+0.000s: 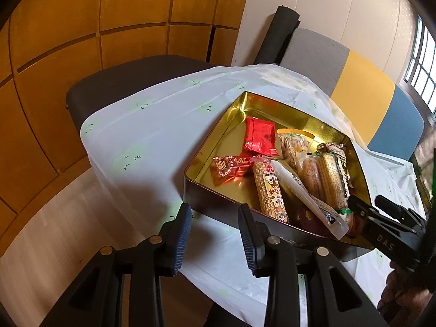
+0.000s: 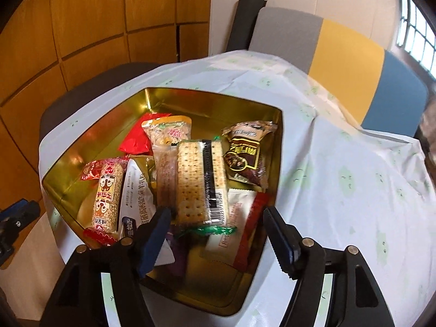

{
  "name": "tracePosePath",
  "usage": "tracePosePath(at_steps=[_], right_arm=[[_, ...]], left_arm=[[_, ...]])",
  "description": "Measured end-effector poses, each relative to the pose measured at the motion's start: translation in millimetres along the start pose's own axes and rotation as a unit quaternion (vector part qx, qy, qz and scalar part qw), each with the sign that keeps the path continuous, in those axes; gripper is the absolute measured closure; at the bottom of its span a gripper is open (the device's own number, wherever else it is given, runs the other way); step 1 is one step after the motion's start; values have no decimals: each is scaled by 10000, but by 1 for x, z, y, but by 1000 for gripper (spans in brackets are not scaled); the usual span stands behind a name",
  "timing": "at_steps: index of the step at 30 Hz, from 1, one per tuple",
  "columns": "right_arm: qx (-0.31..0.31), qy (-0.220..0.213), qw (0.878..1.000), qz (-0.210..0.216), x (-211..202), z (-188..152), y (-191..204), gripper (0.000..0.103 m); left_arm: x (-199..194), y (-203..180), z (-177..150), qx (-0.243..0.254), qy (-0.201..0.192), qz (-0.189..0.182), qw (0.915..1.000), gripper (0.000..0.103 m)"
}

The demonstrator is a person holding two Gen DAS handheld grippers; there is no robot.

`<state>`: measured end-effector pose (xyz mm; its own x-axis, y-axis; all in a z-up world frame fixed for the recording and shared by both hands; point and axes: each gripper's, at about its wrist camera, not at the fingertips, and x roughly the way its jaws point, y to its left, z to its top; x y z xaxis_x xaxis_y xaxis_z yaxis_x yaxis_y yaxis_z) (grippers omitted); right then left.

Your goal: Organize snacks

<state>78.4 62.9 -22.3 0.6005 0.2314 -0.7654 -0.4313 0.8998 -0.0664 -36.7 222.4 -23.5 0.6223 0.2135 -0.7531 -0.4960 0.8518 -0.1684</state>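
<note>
A gold-lined metal tin point(image 1: 218, 147) point(image 2: 90, 136) sits on a table with a pale cloth and holds several wrapped snacks. Among them are a red packet point(image 1: 259, 136) point(image 2: 136, 139), a puffed-grain bar point(image 1: 268, 188) point(image 2: 107, 199), a cracker pack point(image 2: 200, 182) and a brown chocolate packet point(image 2: 246, 152). My left gripper point(image 1: 215, 215) is open and empty just outside the tin's near left wall. My right gripper point(image 2: 218, 231) is open and empty above the near end of the tin, over the cracker pack. The right gripper also shows in the left wrist view point(image 1: 365, 207).
The cloth-covered table point(image 1: 152, 136) point(image 2: 340, 177) stretches left of and behind the tin. A dark chair point(image 1: 114, 81) stands at the far left edge. A grey, yellow and blue seat back point(image 2: 340, 43) stands behind. Wooden wall panels point(image 1: 68, 27) fill the left.
</note>
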Motion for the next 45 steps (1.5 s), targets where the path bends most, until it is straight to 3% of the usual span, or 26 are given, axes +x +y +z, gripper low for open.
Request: tracePosePath(at_steps=[5,20,30,40,45], right_arm=[[-3,-254,9996,-148,-15,-7,3,23],[36,-510,9984,-240,-42,-31,16,22],[132,-707,9970,-274,-53,-38,12,18],[40,-799,9965,-228,-60,-42,3,18],[249,-779,9964,-222,-59,-44,-9,13]], left_arm=[[-4,-2,-1,-38,-109,98,9999,67],[-20,-5,-5,-99,-414,318,9986,66],[-36,-10,-11,-335,-675,913,9930,65],[-51,-25,-14,-338,-1043,858,9903,65],[-43,-27,-15,-369,-773,845,9927,65]])
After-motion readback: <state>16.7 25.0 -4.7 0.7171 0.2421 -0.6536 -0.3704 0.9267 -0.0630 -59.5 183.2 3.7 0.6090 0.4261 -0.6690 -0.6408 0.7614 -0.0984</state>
